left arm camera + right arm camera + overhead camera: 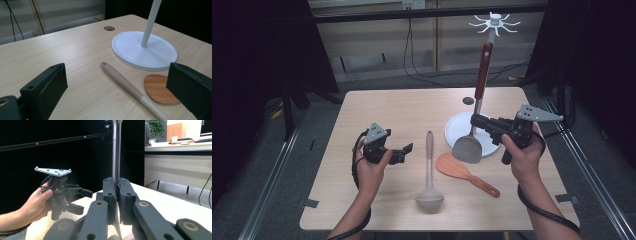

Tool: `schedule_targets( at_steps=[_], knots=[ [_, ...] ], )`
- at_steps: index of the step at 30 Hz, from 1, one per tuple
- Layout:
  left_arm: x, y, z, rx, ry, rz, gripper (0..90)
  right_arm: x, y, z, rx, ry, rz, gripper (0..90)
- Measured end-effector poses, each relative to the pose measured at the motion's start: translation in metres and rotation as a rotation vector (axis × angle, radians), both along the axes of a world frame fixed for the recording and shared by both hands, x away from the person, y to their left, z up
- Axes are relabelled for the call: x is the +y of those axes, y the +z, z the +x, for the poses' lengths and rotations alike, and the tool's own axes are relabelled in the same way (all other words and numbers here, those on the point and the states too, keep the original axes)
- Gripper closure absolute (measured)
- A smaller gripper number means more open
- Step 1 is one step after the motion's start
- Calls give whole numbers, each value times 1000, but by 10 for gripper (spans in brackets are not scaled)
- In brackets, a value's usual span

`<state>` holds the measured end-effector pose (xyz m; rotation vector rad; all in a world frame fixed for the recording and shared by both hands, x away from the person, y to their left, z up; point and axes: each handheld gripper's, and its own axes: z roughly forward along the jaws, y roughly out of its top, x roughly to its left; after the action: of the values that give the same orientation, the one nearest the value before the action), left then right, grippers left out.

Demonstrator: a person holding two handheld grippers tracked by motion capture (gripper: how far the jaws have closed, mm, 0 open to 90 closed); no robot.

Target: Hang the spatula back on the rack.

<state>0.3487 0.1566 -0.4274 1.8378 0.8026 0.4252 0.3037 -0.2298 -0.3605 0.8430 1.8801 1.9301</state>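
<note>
**Metal turner held up by its thin neck, next to the white rack**

The right gripper [478, 121] is closed tight on the metal turner with the dark red wooden handle [475, 107]. Its two black jaws pinch the thin metal neck, just above the flat grey blade. The turner stands almost straight up. Its blade hangs over the front edge of the white round base of the hanging rack [455, 129], and its red handle points up toward the white hooks at the top of the rack [495, 22].

The turner looks hard and stiff, so it should not bend. The metal neck is smooth and thin, so it may slip or spin between the pads. The long handle is far above the grip, so the top could tip to one side. A firm squeeze on the neck, as now, seems the best hold, because it leaves the end of the handle free for a hook.

The left gripper [403, 152] is wide open and holds nothing. It floats just above the light wooden table [377, 107]. Near it lie a beige ladle with a long handle [429, 170] and an orange-brown wooden rice paddle [464, 173]. Both rest flat on the table, apart from each other. The ladle's smooth handle looks easy to pinch in the middle.

No words, brands or labels can be read on any of these things.
</note>
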Motion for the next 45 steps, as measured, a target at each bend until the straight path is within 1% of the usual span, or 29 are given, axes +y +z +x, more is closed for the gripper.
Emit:
schedule_targets(
  at_steps=[2,3,4,5,6,7,12,16,18,21,23,27,28,29,31,35,38,41,43,45],
  knots=[
    [0,-1,0,-4,5,5,29,-3,1,2,-7,5,0,855],
    [0,-1,0,-6,2,14,29,-3,1,2,-7,5,0,855],
    [0,-2,0,4,0,5,29,-4,1,2,-7,10,7,855],
    [1,-2,0,4,-3,0,29,-5,1,3,-7,13,9,855],
    [1,-2,0,4,-1,5,29,-7,1,4,-12,18,10,855],
    [1,-3,0,12,-2,0,29,-9,2,5,-14,15,14,855],
    [2,-2,0,12,7,-1,28,-15,5,8,-13,13,27,855],
    [1,-2,0,16,7,-5,28,-21,5,11,-10,13,23,855],
    [0,-3,0,18,-1,4,28,-23,5,13,-7,12,28,855],
    [-2,-4,1,27,-2,6,28,-25,7,16,-2,8,32,855],
    [-3,-5,2,27,-9,4,28,-26,8,17,-5,12,30,855],
    [-3,-4,3,25,-9,14,28,-26,11,23,-6,18,15,854],
    [-3,-4,3,25,-8,14,28,-26,11,24,-6,19,17,854],
    [-3,-4,3,25,-9,9,28,-26,11,25,-6,21,18,854],
    [-3,-5,4,24,-4,14,28,-27,10,28,-2,20,23,854],
    [-1,-6,5,34,-3,20,28,-29,7,33,8,18,28,854],
    [0,-6,5,33,0,21,28,-30,6,37,9,11,28,854],
    [1,-6,5,31,1,26,28,-34,4,42,13,5,40,854],
    [1,-6,5,30,2,24,28,-35,4,44,15,4,41,854],
    [1,-6,6,31,7,27,28,-36,4,48,19,6,38,854]
  ],
)
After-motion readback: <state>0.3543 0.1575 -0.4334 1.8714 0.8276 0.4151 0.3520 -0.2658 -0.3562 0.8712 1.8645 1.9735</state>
